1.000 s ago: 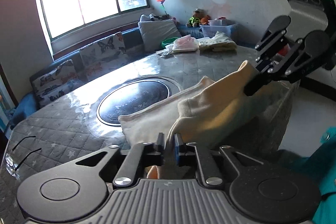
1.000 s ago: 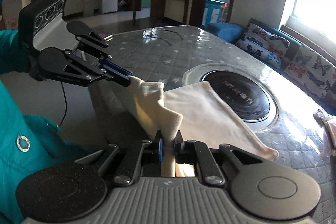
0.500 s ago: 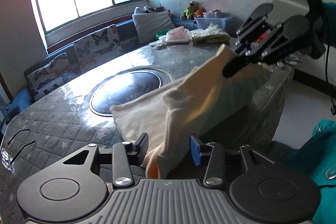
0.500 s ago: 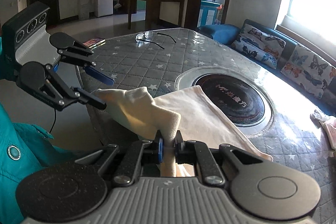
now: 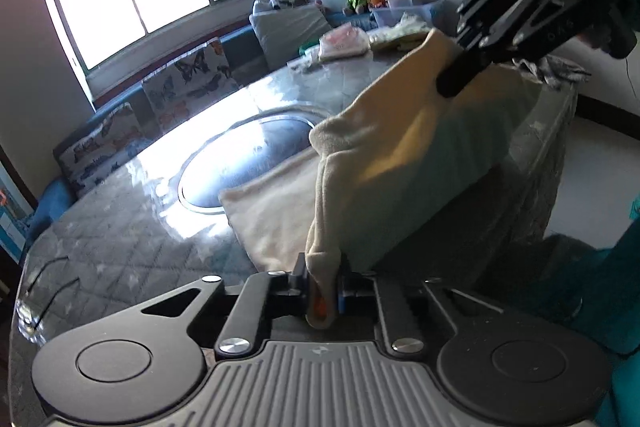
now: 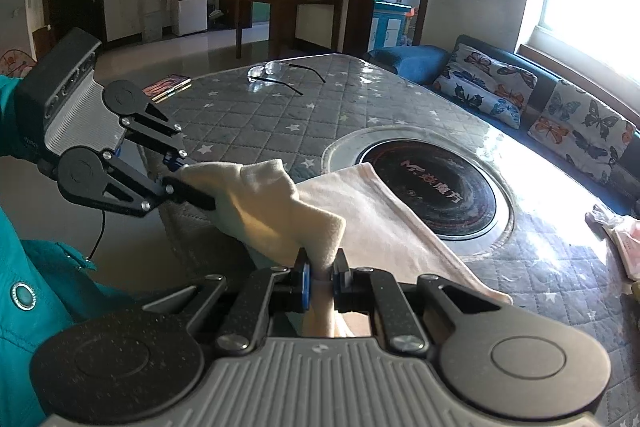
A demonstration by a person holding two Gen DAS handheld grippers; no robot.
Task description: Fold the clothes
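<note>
A cream cloth garment [image 5: 384, 163] lies partly on the quilted grey table [image 5: 132, 243], its near edge lifted above the table's front edge. My left gripper [image 5: 322, 283] is shut on one lifted corner; it also shows in the right wrist view [image 6: 200, 187] at the left, pinching the cloth [image 6: 360, 215]. My right gripper [image 6: 320, 277] is shut on the other lifted corner; it shows in the left wrist view [image 5: 452, 83] at the upper right. The cloth hangs stretched between the two grippers.
A round black hob [image 6: 436, 187] is set in the table behind the garment. Eyeglasses [image 6: 280, 73] lie at the table's far end. Other clothes [image 5: 348, 43] are piled at the far right. A butterfly-cushioned sofa [image 6: 560, 111] runs along the window side.
My left gripper opened half a second ago and has shut again on the cloth corner. Both grippers have lifted the cloth edge higher, and the right gripper has kept its hold.
</note>
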